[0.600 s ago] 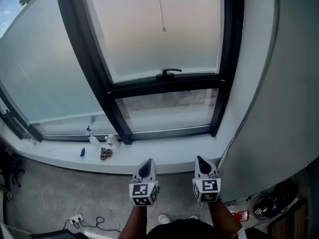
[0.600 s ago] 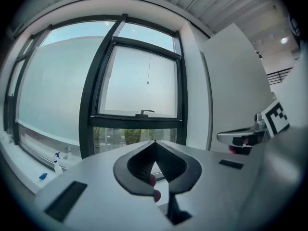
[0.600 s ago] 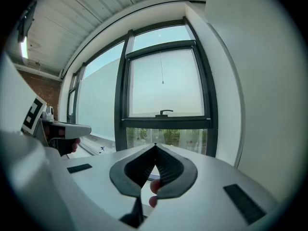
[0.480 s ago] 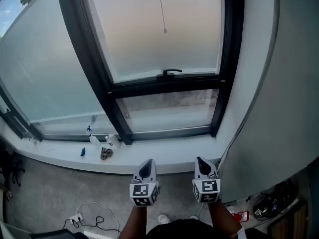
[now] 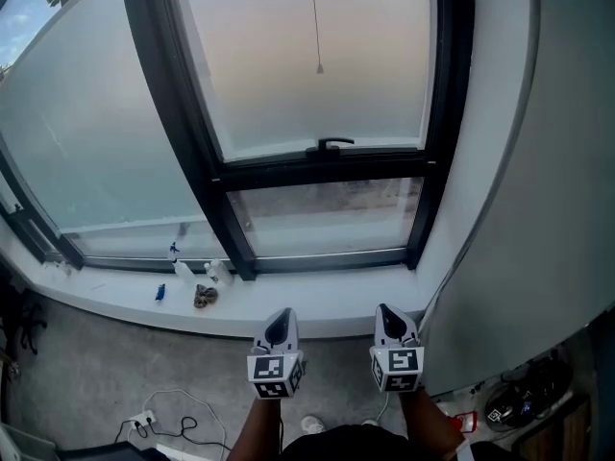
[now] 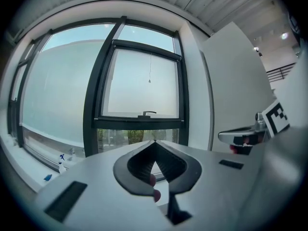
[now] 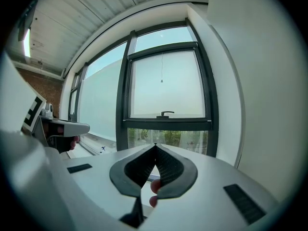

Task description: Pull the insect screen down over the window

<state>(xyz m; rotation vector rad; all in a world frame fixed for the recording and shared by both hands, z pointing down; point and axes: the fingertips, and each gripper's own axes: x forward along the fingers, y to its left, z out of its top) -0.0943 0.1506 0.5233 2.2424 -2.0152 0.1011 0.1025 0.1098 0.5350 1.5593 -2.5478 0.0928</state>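
Observation:
The insect screen [image 5: 307, 65] covers the upper pane of the black-framed window. Its bottom bar, with a small black handle [image 5: 330, 146], sits above a clear lower pane [image 5: 327, 214]. A thin pull cord with a bead [image 5: 320, 68] hangs in front of the screen. My left gripper [image 5: 282, 320] and right gripper [image 5: 387, 317] are held side by side, low, well short of the window, both shut and empty. The handle [image 6: 147, 113] shows far ahead of the left gripper [image 6: 154, 142]. It also shows [image 7: 167, 113] far beyond the right gripper [image 7: 155, 145].
A white sill [image 5: 288, 305] carries spray bottles [image 5: 178, 267], a small blue item [image 5: 159, 293] and a brownish lump [image 5: 203, 297]. A white wall [image 5: 538, 209] stands close on the right. Cables and a power strip [image 5: 144, 419] lie on the floor at the left, dark gear [image 5: 509, 397] at the right.
The head view has tilted up a little, so the window sits slightly lower in the picture. Both grippers stay shut in about the same place.

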